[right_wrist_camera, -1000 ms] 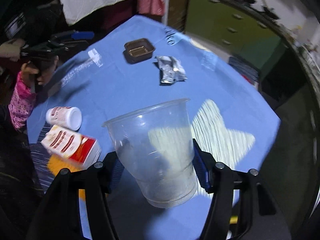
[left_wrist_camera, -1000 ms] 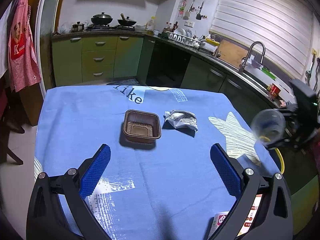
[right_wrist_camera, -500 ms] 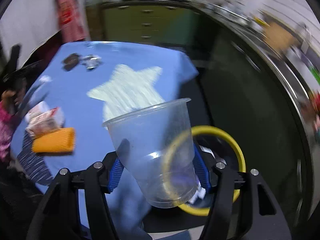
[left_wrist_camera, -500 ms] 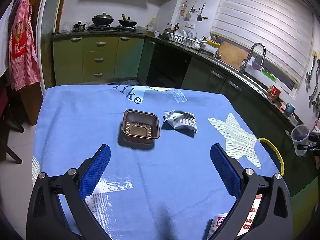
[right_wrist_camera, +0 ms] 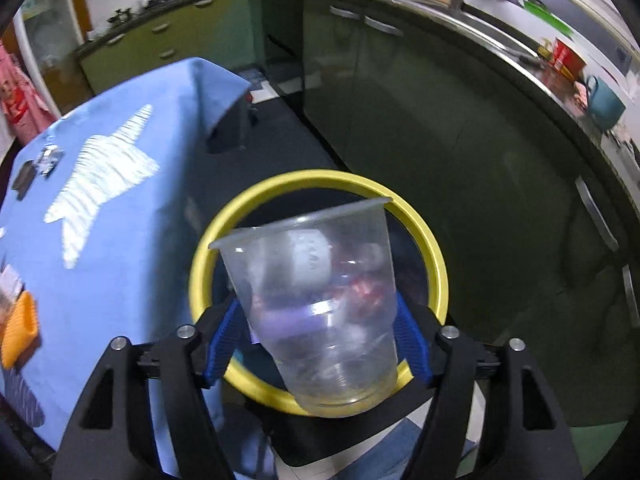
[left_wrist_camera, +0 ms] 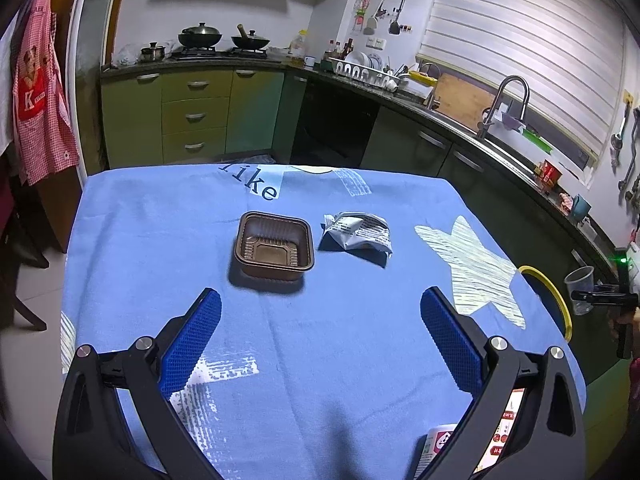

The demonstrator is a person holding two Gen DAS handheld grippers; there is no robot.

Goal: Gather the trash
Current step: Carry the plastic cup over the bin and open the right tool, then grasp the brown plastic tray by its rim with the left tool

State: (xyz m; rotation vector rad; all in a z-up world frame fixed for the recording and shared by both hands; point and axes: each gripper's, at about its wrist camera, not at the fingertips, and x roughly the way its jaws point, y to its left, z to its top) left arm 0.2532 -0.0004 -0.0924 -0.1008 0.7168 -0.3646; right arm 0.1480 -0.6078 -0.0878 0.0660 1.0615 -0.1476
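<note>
Right gripper [right_wrist_camera: 320, 344] over bin [right_wrist_camera: 438, 264], jaws opening around cup [right_wrist_camera: 316, 300], pads seemingly still touching | left gripper [left_wrist_camera: 320, 340] released, empty | ahead of its jaws: tray [left_wrist_camera: 274, 246], wrapper [left_wrist_camera: 358, 232] on table [left_wrist_camera: 160, 220] | progress: cup nearly binned; tray, wrapper left.

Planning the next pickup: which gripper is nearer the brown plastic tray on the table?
Left. The left gripper hovers open over the blue tablecloth, just short of the brown tray. The right gripper is off the table's side, above the yellow-rimmed bin, its jaws opening around a clear cup.
</note>
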